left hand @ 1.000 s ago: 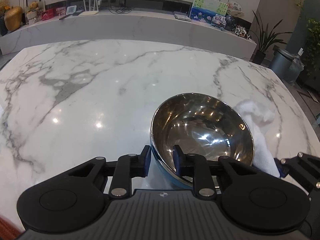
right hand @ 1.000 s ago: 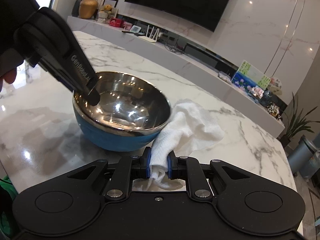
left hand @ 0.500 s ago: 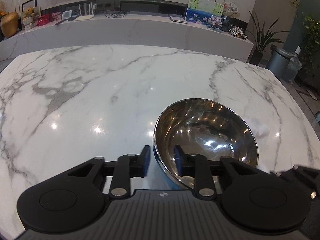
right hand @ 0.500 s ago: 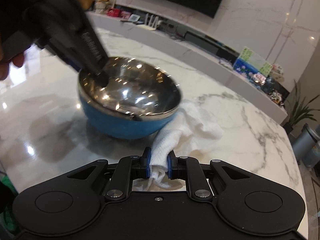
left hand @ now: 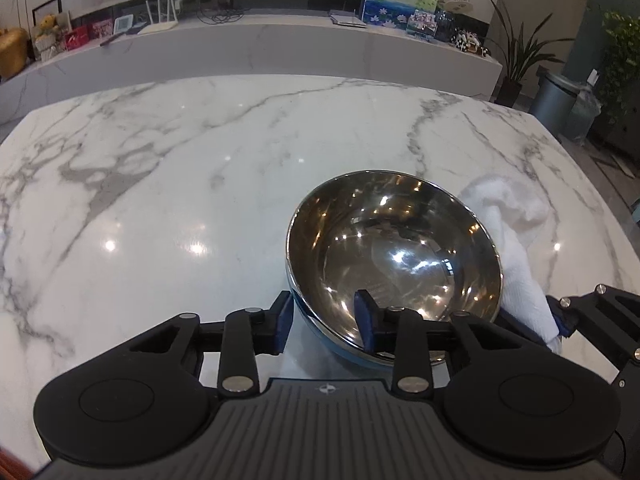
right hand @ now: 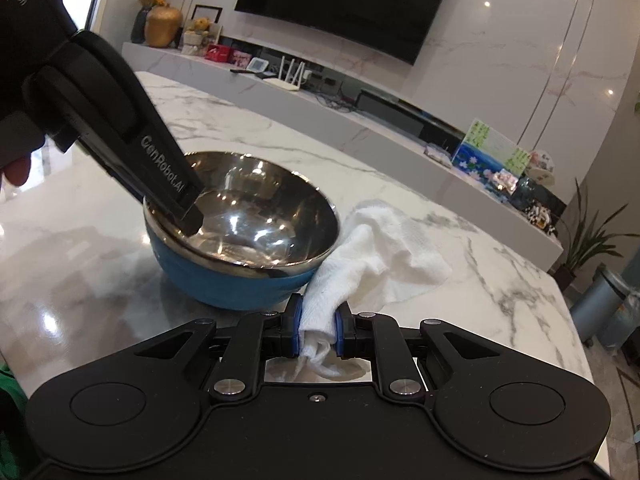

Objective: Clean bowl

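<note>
A steel bowl point(left hand: 394, 256) with a blue outside point(right hand: 240, 240) stands on the white marble table point(left hand: 180, 184). My left gripper point(left hand: 325, 322) straddles the bowl's near rim, one finger inside and one outside, with a gap on both sides. In the right wrist view the left gripper point(right hand: 188, 216) reaches into the bowl from the left. My right gripper point(right hand: 317, 330) is shut on a white cloth point(right hand: 384, 256) that lies on the table just right of the bowl. The cloth point(left hand: 516, 240) shows beside the bowl in the left wrist view too.
A long marble ledge point(left hand: 256, 44) with a router, pictures and ornaments runs behind the table. A grey bin point(left hand: 554, 100) and plants stand at the far right, past the table's right edge point(left hand: 600, 184).
The left gripper's fingers have spread wider around the bowl's rim. The bowl rose and tilted half a second ago and now stands level on the table again. The right gripper still holds the cloth.
</note>
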Available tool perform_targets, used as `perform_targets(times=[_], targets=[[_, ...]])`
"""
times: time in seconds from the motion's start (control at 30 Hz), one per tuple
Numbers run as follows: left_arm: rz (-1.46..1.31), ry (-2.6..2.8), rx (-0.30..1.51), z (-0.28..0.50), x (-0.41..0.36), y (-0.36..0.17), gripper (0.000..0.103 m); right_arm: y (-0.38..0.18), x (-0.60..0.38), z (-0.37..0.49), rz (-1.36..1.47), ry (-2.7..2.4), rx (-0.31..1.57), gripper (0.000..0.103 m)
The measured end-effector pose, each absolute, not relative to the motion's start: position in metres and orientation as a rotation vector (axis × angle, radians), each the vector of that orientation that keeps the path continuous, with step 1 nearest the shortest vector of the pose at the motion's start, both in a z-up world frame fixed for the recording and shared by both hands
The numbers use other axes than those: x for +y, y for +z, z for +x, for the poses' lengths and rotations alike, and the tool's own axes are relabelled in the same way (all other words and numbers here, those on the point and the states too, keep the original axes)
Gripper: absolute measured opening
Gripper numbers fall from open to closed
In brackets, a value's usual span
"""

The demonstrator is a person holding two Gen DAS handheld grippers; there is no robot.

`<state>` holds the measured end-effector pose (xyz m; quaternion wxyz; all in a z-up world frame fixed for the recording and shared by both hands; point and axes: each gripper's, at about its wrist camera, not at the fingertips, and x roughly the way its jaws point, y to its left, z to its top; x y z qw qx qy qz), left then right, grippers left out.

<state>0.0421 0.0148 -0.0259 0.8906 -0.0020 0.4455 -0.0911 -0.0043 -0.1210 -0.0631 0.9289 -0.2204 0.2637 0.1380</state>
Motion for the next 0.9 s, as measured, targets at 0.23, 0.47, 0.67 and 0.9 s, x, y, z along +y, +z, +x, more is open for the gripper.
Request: perform_targets(times=[0.23,0.47,0.67,0.9], targets=[[0.005,-0.183,0.915,0.05,0.015,-0.027,0.023,-0.075,-0.109,-0.01,-0.479,0.327,0.619,0.014],[-0.006,-0.185,0.906,0.043,0.017,-0.027,0.024,-0.078,-0.112,-0.008,-0.46,0.258,0.644,0.015],[-0.016,-0.184,0.908,0.041,0.018,-0.025,0.024,-0.073,-0.109,-0.015,-0.485,0.144,0.572,0.047],[-0.023,-0.182,0.908,0.04,0.019,-0.025,0.025,-0.072,-0.104,-0.025,-0.437,0.187,0.556,0.047]])
